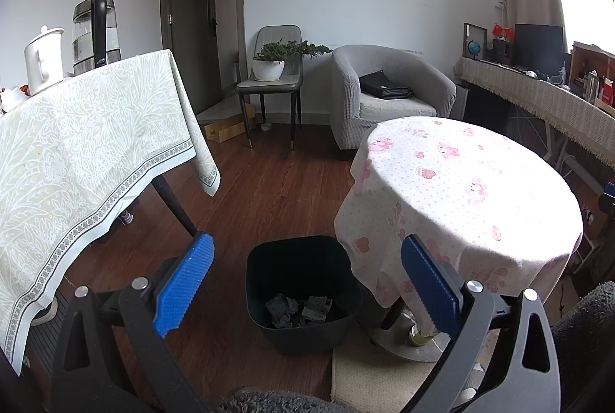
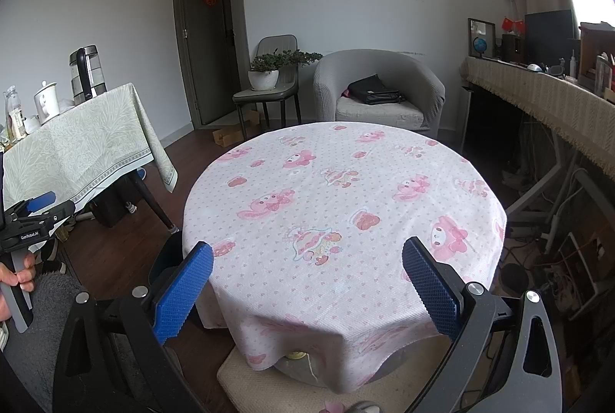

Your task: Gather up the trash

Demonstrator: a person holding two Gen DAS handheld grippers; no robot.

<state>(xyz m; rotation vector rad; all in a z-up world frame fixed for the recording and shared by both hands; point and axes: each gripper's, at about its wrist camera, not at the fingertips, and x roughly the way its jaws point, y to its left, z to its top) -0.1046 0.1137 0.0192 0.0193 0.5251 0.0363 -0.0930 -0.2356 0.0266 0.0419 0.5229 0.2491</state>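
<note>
Both hand-held grippers (image 1: 307, 278) (image 2: 307, 282) spread apart, empty; crumpled trash (image 1: 298, 309) dim, indistinct inside dark bin (image 1: 303, 294).

bin (image 1: 303, 294): black, upright, on floor by round table | trash (image 1: 298, 309): crumpled, grey, inside

Right hand-held gripper (image 2: 306, 282) jaws wide apart, empty, over round counter (image 2: 346, 190) with pink cartoon cloth. Left hand-held gripper (image 2: 36, 207) at far left, held by hand (image 2: 17, 276).
</note>
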